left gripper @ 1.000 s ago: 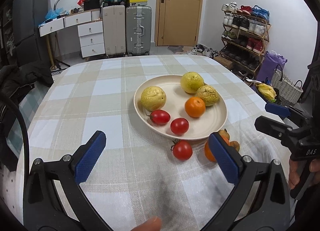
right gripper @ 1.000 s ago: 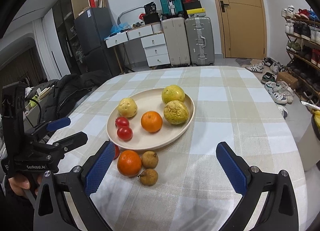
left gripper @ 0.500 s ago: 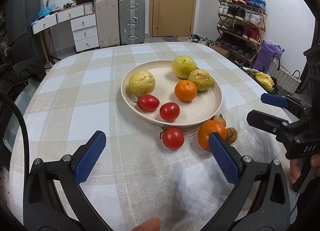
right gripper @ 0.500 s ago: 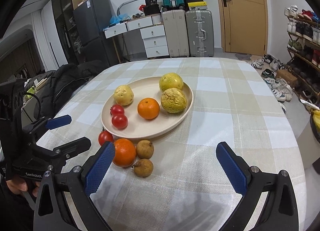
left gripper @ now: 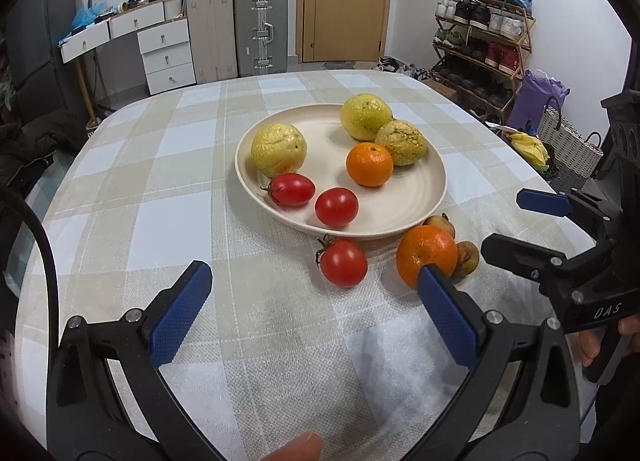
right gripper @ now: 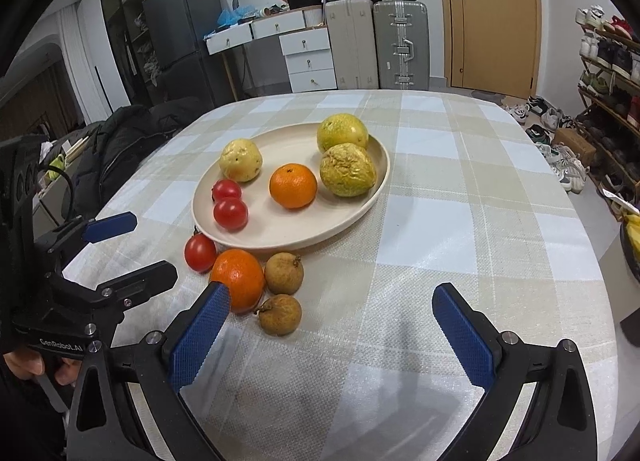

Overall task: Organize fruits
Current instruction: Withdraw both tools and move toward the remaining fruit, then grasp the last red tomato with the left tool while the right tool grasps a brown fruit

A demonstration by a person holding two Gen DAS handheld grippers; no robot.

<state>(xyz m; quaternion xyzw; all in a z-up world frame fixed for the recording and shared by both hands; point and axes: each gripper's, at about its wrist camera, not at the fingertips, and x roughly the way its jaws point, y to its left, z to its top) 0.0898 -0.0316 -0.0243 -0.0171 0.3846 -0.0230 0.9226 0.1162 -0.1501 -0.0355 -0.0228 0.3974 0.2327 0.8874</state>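
A cream plate (left gripper: 434,197) holds three yellow-green fruits, an orange (left gripper: 369,164) and two tomatoes. On the checked cloth in front of the plate lie a loose tomato (left gripper: 344,262), a loose orange (left gripper: 426,255) and two small brown fruits (right gripper: 284,273). My left gripper (left gripper: 312,273) is open just short of the loose tomato, its right finger in front of the loose orange. My right gripper (right gripper: 330,291) is open too, with the nearer brown fruit (right gripper: 280,313) between its fingers' line and the loose orange (right gripper: 238,277) by its left finger. Nothing is held.
Each gripper shows in the other's view: the right gripper (left gripper: 504,223) at the table's right side, the left gripper (right gripper: 154,245) at its left. A dark jacket (right gripper: 120,141) lies past the left table edge. Suitcases, drawers and a shoe rack stand behind.
Both grippers have moved forward and down toward the loose fruit in front of the plate. Both stay open. The fruit has not moved.
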